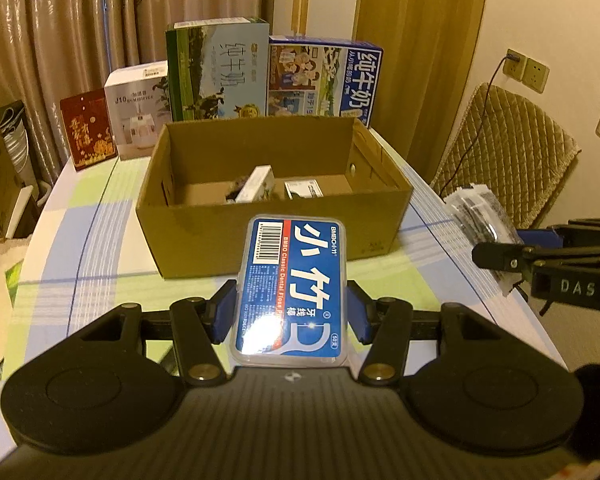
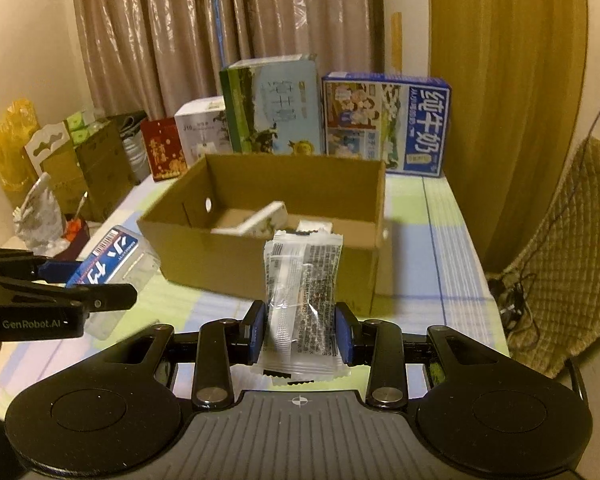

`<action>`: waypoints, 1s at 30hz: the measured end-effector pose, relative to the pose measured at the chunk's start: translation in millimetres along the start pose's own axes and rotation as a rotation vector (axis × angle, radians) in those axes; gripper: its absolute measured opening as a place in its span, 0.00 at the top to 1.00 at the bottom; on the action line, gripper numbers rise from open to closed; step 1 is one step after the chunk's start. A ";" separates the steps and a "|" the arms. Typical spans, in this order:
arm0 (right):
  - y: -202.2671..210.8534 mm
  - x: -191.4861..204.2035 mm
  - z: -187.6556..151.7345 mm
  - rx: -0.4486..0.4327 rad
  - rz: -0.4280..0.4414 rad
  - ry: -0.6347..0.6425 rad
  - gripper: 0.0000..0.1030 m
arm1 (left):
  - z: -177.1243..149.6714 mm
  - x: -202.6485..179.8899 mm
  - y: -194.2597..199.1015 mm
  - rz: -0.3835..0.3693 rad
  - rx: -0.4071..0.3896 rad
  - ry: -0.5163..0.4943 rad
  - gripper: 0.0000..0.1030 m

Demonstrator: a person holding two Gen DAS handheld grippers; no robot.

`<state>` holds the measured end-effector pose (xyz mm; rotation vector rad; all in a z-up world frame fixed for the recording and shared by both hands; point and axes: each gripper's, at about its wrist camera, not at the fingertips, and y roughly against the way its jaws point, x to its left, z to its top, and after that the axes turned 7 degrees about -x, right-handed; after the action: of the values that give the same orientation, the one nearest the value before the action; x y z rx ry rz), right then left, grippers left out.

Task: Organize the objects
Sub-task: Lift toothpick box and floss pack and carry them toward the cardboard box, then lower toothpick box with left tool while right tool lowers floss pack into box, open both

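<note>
My left gripper (image 1: 292, 314) is shut on a blue dental floss case (image 1: 294, 284) and holds it above the table, just in front of the open cardboard box (image 1: 204, 232). My right gripper (image 2: 302, 334) is shut on a clear plastic packet (image 2: 300, 296) and holds it in front of the same box (image 2: 204, 256). Inside the box lie a tilted white carton (image 1: 256, 184) and a small white item (image 1: 302, 188). The right gripper with its packet shows at the right edge of the left wrist view (image 1: 496, 256). The left gripper with the floss case shows at the left of the right wrist view (image 2: 112, 292).
Behind the box stand two milk cartons (image 1: 220, 72) (image 1: 324, 80), a white humidifier box (image 1: 138, 116) and a red box (image 1: 86, 128). The table has a checked cloth (image 1: 80, 240). A quilted chair (image 1: 508, 152) stands at the right, with boxes and bags (image 2: 80, 160) at the left.
</note>
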<state>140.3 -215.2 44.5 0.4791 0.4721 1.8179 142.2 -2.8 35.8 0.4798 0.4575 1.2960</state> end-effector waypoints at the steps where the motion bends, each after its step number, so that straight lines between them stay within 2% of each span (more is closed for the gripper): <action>1: -3.8 -0.9 5.8 -0.003 0.004 0.002 0.68 | 4.9 2.4 -3.2 -0.002 -0.001 0.001 0.51; 9: -40.5 -6.5 53.7 -0.016 0.037 -0.013 0.68 | 51.8 16.9 -33.2 -0.007 -0.017 -0.016 0.51; 15: -67.7 -12.0 77.1 -0.005 0.038 -0.017 0.68 | 81.3 24.9 -57.9 -0.004 -0.014 -0.022 0.51; 30: -126.1 -33.1 93.8 0.077 0.042 -0.076 0.68 | 104.9 37.7 -111.7 -0.012 0.024 -0.021 0.50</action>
<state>300.3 -204.3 51.8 0.6131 0.4847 1.8194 298.7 3.0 55.2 0.5092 0.4583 1.2747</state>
